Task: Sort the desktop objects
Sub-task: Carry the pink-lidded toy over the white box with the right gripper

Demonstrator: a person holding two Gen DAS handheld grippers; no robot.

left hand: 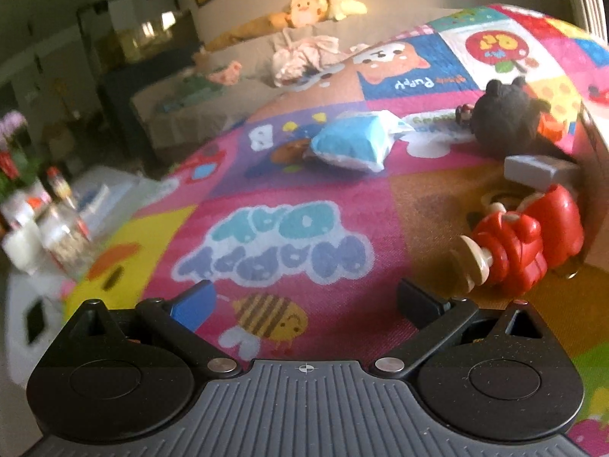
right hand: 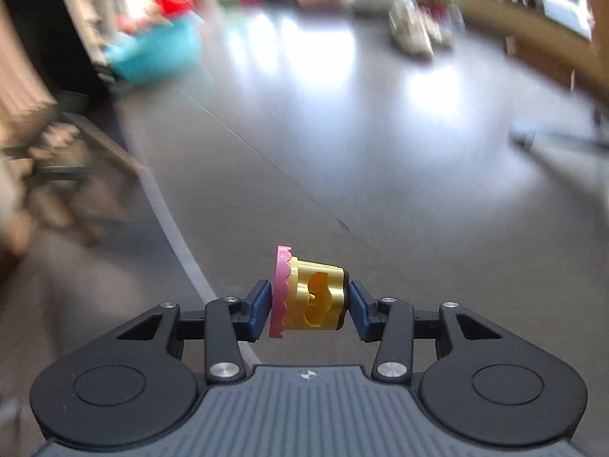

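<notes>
In the right wrist view my right gripper [right hand: 309, 306] is shut on a small toy cupcake [right hand: 312, 295] with a pink frosting rim and a yellow body, lying sideways between the blue pads. It hangs in the air over a grey floor. In the left wrist view my left gripper [left hand: 304, 304] stands open and empty, low over a colourful cartoon play mat [left hand: 289, 205]. A red toy figure [left hand: 521, 243] lies ahead to its right. Past that lie a grey block [left hand: 540, 165] and a black plush bear [left hand: 506, 114]. A blue-and-white packet [left hand: 354, 144] lies mid-mat.
A cardboard wall [left hand: 597, 190] rises at the mat's right edge beside the red figure. Jars and bottles [left hand: 57, 236] stand off the mat's left edge. A sofa with plush toys [left hand: 304, 3] is behind. A blurred teal basin [right hand: 160, 53] sits on the floor, far left.
</notes>
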